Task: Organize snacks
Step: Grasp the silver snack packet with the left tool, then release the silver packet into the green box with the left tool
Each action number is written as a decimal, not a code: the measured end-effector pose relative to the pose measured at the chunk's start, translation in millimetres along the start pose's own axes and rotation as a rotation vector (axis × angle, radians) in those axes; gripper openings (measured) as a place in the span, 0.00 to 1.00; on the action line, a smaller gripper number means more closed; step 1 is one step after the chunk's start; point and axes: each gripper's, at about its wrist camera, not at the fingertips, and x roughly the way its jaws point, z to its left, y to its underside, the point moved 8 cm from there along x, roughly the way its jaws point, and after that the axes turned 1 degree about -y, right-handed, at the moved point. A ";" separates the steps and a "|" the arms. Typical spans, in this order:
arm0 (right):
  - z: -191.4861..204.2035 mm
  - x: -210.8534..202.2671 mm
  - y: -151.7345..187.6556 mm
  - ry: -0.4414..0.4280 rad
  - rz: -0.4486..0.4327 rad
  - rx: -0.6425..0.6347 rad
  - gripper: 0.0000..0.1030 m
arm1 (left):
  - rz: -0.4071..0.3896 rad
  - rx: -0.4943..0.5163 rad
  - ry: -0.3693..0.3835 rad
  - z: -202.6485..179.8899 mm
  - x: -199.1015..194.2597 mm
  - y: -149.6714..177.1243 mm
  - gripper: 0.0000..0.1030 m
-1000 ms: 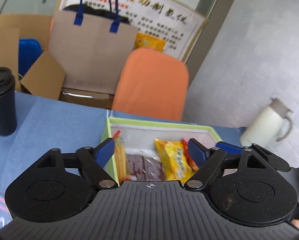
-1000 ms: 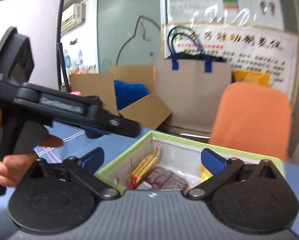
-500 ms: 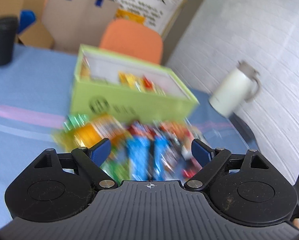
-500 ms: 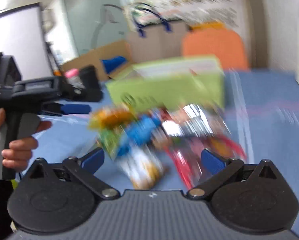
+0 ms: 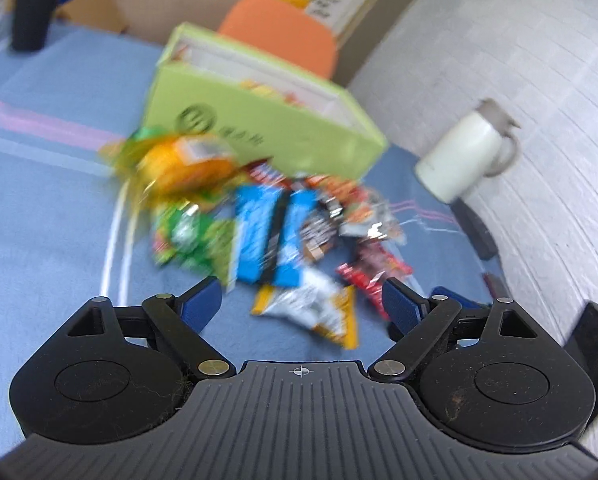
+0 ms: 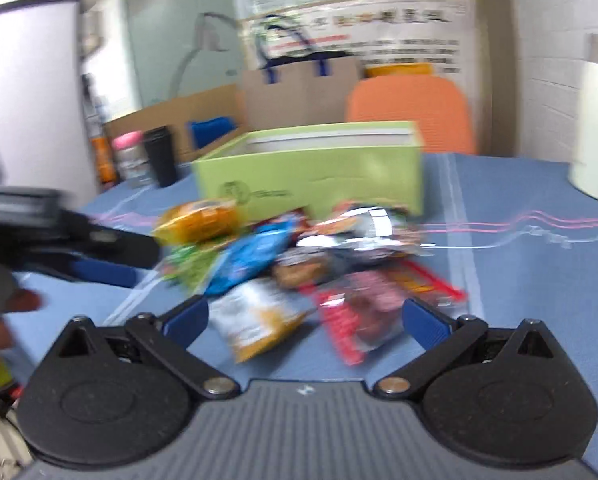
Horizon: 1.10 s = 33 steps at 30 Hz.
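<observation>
Snack packets (image 5: 283, 220) heaped on blue tabletop (image 5: 51, 208)
Green box (image 5: 259, 120) behind; orange chair (image 6: 411, 108), white tiled wall beyond. Both grippers' jaws spread, gripping nothing.

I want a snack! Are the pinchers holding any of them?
No. The left gripper and right gripper are both open and empty above the snack pile.

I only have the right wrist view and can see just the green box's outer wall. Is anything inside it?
Observer: Yes. The left wrist view looks over the rim of the green box: some yellow and red packets sit inside, too blurred to name.
Operator: Is the left gripper free?
Observer: The left gripper is open with nothing between its pads. A white and yellow packet lies on the cloth just ahead of it.
</observation>
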 end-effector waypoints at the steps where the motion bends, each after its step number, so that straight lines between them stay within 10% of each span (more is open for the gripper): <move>1: -6.6 0.8 1.7 0.012 0.002 0.022 1.00 | -0.002 0.020 0.011 -7.3 3.0 -4.5 0.73; 9: -43.6 23.2 -42.0 -0.027 -0.049 0.080 1.00 | 0.067 0.060 0.109 -54.5 85.3 -70.9 0.79; 16: -46.9 87.2 -51.6 -0.079 0.046 0.038 1.00 | 0.178 0.025 0.043 -45.9 148.1 -80.5 0.77; 21: -47.5 108.4 -48.3 -0.117 0.077 0.054 0.96 | 0.258 0.036 0.062 -44.9 179.9 -66.0 0.47; 22: -45.6 105.6 -48.0 -0.123 0.077 0.045 0.71 | 0.261 0.034 0.075 -44.4 180.7 -64.1 0.44; 33: 27.6 42.0 -69.4 -0.032 -0.060 -0.191 0.70 | 0.098 0.068 0.192 -49.8 87.6 -62.2 0.33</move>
